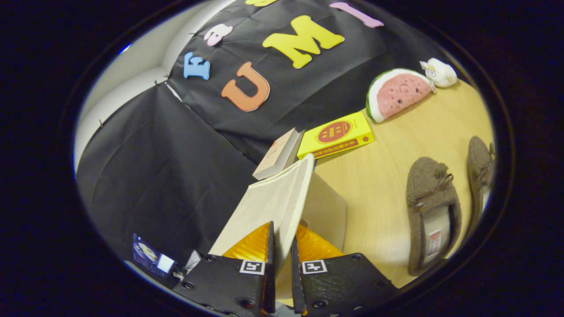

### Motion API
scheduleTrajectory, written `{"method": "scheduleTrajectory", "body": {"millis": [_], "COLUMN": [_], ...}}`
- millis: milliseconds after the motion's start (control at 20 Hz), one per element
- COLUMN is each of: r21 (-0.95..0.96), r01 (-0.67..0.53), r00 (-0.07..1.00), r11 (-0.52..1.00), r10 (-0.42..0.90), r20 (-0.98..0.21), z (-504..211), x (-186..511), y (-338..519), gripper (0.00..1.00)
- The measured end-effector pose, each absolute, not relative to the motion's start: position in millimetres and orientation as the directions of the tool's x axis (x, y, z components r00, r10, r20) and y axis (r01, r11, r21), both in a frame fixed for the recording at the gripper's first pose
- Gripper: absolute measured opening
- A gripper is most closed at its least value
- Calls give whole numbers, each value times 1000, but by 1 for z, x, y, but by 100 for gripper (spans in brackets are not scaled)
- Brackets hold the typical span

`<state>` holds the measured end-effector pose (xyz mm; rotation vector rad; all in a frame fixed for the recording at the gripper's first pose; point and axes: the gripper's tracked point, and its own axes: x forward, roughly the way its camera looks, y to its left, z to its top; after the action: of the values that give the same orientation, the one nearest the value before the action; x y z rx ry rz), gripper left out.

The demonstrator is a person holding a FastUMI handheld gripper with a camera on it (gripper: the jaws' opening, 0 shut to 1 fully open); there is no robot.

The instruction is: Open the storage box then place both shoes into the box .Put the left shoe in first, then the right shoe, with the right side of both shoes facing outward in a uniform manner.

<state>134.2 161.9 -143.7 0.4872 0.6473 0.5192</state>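
Gripper view: the hand-held gripper (282,246) pinches the raised lid (273,200) of the pale storage box (326,211), both fingers pressed against the thin panel, which stands tilted between them. The box sits on the wooden counter (379,185), just ahead of the fingers. Two brown fuzzy shoes (432,211) lie side by side on the counter beside the box, apart from it. Beyond the box rest a yellow carton (337,134), a small book (277,154), a watermelon plush (396,92) and a white plush (440,72).

Black gripper (282,246) blocks, square markers, screws
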Motion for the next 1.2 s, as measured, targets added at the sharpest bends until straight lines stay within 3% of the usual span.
{"method": "scheduleTrajectory", "body": {"millis": [50, 850, 1200], "r21": [563, 546, 507], "r01": [-297, -413, -482], "r00": [687, 666, 634], "r11": [771, 729, 715], "r10": [582, 651, 684], "r20": [-434, -366, -361], "z": [-138, 3, 23], "x": [131, 120, 119], "y": [162, 271, 344], "gripper": [8, 7, 19]}}
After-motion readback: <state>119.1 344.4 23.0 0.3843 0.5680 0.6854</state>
